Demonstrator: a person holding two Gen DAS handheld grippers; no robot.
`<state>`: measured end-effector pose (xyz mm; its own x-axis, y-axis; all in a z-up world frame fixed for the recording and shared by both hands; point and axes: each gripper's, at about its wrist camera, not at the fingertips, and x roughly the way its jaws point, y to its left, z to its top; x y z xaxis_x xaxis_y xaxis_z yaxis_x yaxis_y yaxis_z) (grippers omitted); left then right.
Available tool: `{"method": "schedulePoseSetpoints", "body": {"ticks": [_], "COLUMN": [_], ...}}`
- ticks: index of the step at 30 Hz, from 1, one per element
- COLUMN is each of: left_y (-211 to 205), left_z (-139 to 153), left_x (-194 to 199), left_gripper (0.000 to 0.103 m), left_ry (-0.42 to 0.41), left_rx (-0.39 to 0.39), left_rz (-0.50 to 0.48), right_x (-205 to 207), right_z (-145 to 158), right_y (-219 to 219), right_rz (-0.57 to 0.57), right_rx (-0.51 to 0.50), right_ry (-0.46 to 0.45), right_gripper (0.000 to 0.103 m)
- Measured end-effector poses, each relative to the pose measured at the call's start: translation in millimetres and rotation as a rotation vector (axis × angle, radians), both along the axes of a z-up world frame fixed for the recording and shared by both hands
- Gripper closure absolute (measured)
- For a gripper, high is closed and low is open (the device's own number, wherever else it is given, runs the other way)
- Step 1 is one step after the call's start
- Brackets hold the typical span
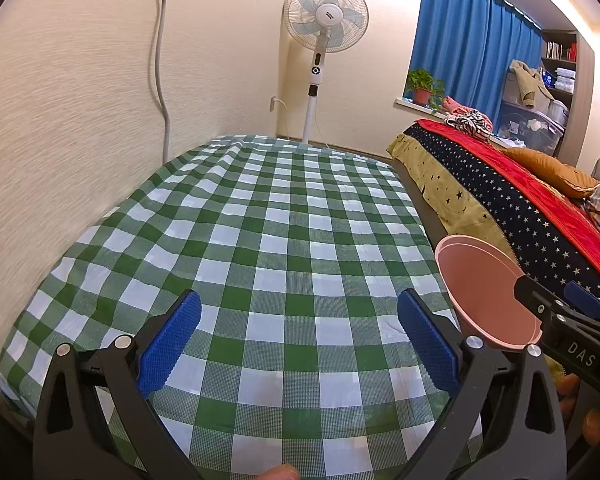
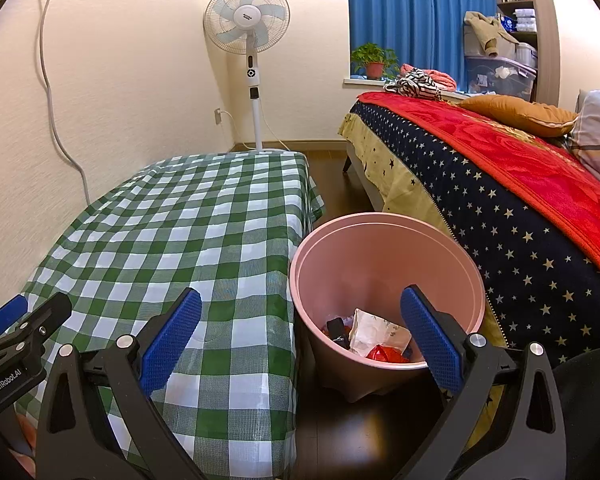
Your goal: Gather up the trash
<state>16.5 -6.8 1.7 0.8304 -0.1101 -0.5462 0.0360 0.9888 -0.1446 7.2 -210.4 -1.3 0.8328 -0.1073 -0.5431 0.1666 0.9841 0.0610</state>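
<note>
2 grippers held wide open, nothing gripped.
Left gripper [image 1: 299,344] is held over the checked cloth [image 1: 260,240]; right gripper [image 2: 301,342] beside the pink bin [image 2: 384,248] of trash [image 2: 374,338].

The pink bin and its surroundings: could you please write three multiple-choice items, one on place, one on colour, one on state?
1. Where does the bin stand?
A. on the table
B. on the floor between table and bed
C. on the bed

2. What colour is the curtain?
A. blue
B. green
C. white

3. How is the right hand-held gripper?
A. shut on trash
B. open, empty
C. shut, empty

Answers:
1 B, it sits on dark floor beside the cloth's edge.
2 A, plainly blue.
3 B, its pads stand wide apart, holding nothing.
</note>
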Motion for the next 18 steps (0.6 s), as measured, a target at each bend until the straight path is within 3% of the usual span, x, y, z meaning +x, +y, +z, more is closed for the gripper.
{"method": "schedulePoseSetpoints", "body": {"ticks": [18], "left_y": [1.1], "left_z": [-1.5], "left_x": [-0.4], "left_gripper": [0.008], "left_ry": [0.009], "left_rx": [0.006], "left_rz": [0.0], "right_x": [-1.1], "right_z": [-1.6], "right_y": [0.1], "right_rz": [0.004], "right_rx": [0.0], "right_ry": [0.004], "right_gripper": [0.005]}}
